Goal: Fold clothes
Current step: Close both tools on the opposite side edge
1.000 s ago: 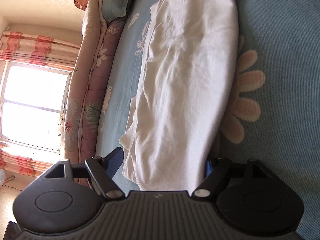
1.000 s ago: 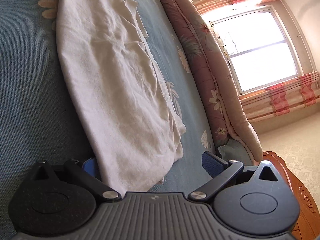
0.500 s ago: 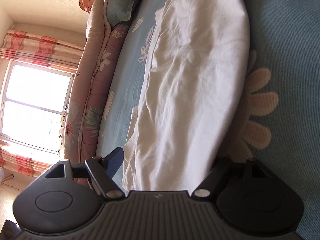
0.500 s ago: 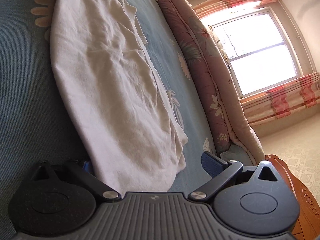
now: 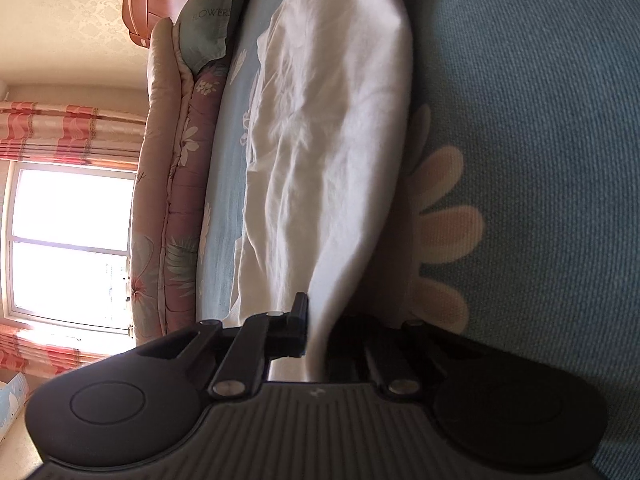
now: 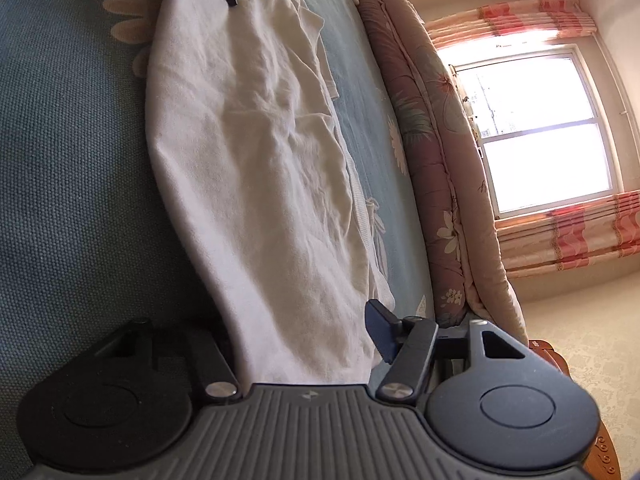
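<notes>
A white garment (image 5: 328, 152) is gripped at its two ends on a blue flowered bedsheet (image 5: 540, 120).

The left gripper (image 5: 316, 336) is seen clamped shut on the near edge of the cloth, which is pinched between its fingers. The right gripper's (image 6: 304, 340) jaws are closing, with the garment's other end lying between them. The garment is stretched lengthwise across the sheet, beside a rolled floral quilt (image 6: 436, 152). A curtained window (image 6: 544, 132) is seen beyond.
</notes>
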`<state>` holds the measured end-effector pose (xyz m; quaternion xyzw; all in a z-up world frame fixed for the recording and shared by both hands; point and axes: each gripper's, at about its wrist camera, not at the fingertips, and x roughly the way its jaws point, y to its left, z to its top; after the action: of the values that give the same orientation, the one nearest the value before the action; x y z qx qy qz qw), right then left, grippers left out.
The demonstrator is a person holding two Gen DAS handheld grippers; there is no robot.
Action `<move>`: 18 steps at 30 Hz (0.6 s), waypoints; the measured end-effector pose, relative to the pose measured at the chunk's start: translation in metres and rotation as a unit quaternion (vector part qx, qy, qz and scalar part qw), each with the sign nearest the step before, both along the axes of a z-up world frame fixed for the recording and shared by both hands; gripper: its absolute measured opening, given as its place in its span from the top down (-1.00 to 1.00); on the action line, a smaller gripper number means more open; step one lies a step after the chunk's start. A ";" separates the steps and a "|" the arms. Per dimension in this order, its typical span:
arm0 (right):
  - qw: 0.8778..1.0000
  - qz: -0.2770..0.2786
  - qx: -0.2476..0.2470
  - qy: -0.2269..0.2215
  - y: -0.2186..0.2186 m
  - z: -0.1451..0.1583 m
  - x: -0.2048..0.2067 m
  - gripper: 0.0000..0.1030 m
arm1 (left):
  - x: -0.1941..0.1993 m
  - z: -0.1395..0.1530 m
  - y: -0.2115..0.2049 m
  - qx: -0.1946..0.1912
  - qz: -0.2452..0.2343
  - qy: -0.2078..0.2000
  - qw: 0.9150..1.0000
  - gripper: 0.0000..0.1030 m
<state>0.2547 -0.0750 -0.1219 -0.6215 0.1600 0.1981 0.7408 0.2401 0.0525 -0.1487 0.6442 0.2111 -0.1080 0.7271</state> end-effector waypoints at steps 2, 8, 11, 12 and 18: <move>1.000 0.012 -0.022 0.005 0.002 -0.016 -0.009 0.81 | 0.000 0.001 0.001 -0.004 0.001 0.003 1.000 1.00; 1.000 0.005 -0.028 -0.010 0.008 -0.022 -0.008 0.80 | -0.001 0.003 0.001 -0.005 0.002 0.008 1.000 1.00; 0.999 0.005 -0.029 -0.013 0.009 -0.023 -0.008 0.80 | -0.002 0.003 0.001 -0.011 0.003 0.007 1.000 1.00; 1.000 0.005 -0.028 -0.012 0.009 -0.022 -0.008 0.80 | -0.003 0.003 0.002 -0.011 0.003 0.006 1.000 1.00; 0.999 0.014 -0.035 -0.003 0.007 -0.019 -0.007 0.81 | -0.002 0.006 0.004 -0.018 0.000 0.014 1.000 1.00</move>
<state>0.2477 -0.0684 -0.1412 -0.6497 0.1558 0.2006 0.7165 0.2381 0.0561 -0.1428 0.6298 0.2195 -0.1204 0.7353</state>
